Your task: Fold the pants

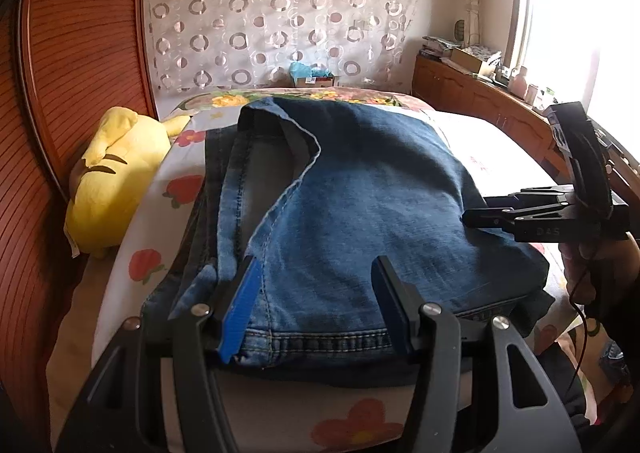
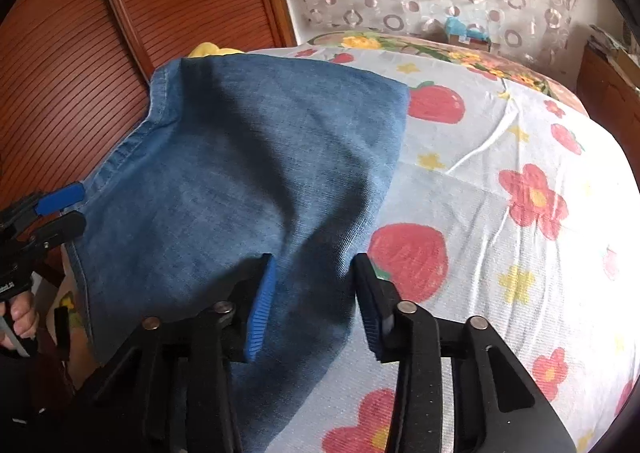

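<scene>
Folded blue jeans (image 1: 360, 189) lie on a flower-print bed sheet (image 2: 500, 253). In the left wrist view my left gripper (image 1: 316, 281) stands open over the near hem, its fingers apart on the denim with flat cloth between them. The right wrist view shows that same left gripper (image 2: 74, 209) at the jeans' (image 2: 240, 173) left edge. My right gripper (image 2: 316, 273) is open at the jeans' right edge. Denim lies against its blue left pad (image 2: 262, 313), and sheet shows by the other finger. From the left wrist view the right gripper (image 1: 470, 217) reaches in from the right onto the cloth.
A yellow plush toy (image 1: 116, 177) lies at the bed's left, against a slatted wooden headboard (image 1: 80, 53). A patterned curtain (image 1: 280, 13) hangs beyond the bed, and a cluttered wooden cabinet (image 1: 480, 93) stands under the window. A person's hand (image 1: 588, 265) holds the right gripper.
</scene>
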The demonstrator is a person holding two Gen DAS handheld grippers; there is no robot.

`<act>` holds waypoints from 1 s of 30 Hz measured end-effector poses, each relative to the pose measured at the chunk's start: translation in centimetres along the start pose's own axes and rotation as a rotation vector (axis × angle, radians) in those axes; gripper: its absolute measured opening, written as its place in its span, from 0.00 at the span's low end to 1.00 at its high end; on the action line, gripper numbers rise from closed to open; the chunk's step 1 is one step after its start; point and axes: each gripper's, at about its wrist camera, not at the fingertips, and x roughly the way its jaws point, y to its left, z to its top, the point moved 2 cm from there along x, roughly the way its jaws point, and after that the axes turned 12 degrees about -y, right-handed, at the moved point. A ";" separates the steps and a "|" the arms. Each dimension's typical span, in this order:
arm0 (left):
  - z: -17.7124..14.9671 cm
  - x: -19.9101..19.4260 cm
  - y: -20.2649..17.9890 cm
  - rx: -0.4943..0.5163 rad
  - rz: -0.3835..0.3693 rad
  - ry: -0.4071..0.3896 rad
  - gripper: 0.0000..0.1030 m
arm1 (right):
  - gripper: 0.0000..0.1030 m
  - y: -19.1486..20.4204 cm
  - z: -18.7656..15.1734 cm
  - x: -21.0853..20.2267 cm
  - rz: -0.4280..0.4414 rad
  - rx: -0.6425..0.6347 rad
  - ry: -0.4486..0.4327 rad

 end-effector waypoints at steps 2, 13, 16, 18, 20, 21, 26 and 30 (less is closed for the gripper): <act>-0.3 0.1 0.2 -0.001 0.002 0.003 0.55 | 0.18 0.3 0.0 0.1 0.012 -0.010 0.003; -0.7 0.2 0.5 0.003 0.000 0.011 0.55 | 0.01 3.2 3.0 -2.5 -0.009 -0.148 -0.086; -0.4 -0.1 0.5 -0.001 0.002 0.003 0.55 | 0.01 4.0 4.9 -3.8 -0.012 -0.186 -0.125; -0.3 -0.3 0.6 -0.002 0.004 -0.003 0.55 | 0.01 4.7 6.4 -5.0 -0.017 -0.206 -0.165; 0.1 -0.7 0.6 0.000 0.000 -0.014 0.55 | 0.01 5.0 7.3 -6.0 -0.022 -0.222 -0.191; 0.2 -0.9 0.6 0.002 -0.005 -0.018 0.55 | 0.01 5.4 7.9 -6.8 -0.026 -0.238 -0.208; 1.0 -1.7 0.2 0.012 -0.015 -0.041 0.55 | 0.00 5.5 9.4 -11.0 -0.052 -0.255 -0.309; 1.4 -2.0 -0.4 0.012 -0.031 -0.056 0.55 | 0.00 1.5 9.0 -12.6 -0.115 -0.196 -0.301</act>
